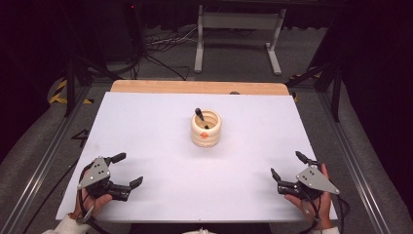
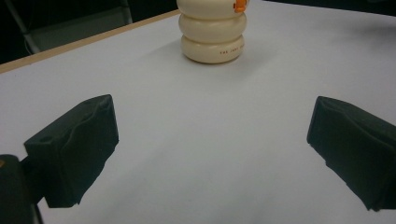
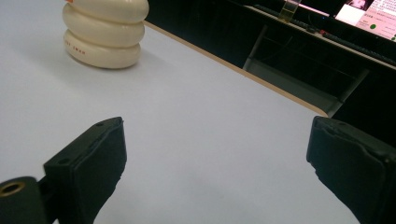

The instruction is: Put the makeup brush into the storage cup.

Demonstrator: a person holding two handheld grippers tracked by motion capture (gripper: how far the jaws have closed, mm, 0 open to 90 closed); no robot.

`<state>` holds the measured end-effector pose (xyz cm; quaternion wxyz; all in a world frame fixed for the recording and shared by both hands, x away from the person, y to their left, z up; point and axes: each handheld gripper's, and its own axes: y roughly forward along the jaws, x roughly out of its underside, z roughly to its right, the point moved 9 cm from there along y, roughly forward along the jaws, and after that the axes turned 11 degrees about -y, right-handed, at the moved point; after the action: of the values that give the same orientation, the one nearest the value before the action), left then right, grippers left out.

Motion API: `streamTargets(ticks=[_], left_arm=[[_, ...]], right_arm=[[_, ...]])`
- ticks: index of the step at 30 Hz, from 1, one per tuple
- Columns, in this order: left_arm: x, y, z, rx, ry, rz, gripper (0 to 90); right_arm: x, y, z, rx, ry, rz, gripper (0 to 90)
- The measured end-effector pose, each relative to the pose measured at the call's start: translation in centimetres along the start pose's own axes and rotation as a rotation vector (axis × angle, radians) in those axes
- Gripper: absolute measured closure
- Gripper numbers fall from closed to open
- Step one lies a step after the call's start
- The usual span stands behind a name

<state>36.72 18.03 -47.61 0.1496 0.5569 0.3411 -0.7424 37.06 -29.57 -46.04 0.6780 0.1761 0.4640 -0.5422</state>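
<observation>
A cream ribbed holder (image 1: 206, 128) made of stacked rings stands upright near the middle of the white table (image 1: 160, 122). A black pen (image 1: 200, 116) leans inside it, and an orange mark shows on its front. The holder (image 2: 213, 30) appears far ahead in the left gripper view and at the upper left as the holder (image 3: 104, 31) in the right gripper view. My left gripper (image 1: 127, 169) rests open at the near left, held by a hand. My right gripper (image 1: 287, 165) rests open at the near right. Nothing lies between either pair of jaws.
A wooden strip (image 1: 195, 87) edges the table's far side. Beyond it stand a white metal frame (image 1: 238, 34) and cables on the floor. Metal rails (image 1: 44, 156) run along both sides of the table.
</observation>
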Motion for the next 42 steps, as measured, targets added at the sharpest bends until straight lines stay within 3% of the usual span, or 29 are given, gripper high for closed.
streamTargets(ticks=[11,42], left_arm=[[-0.2,0.0,0.0,-0.002,0.01,0.006,2.9],[-0.1,-0.2,0.1,-0.009,0.015,0.004,2.9]], right_arm=[[2.3,-1.0,0.0,0.01,0.044,-0.057,6.0],[1.1,-1.1,-0.5,-0.004,0.026,-0.026,6.2]])
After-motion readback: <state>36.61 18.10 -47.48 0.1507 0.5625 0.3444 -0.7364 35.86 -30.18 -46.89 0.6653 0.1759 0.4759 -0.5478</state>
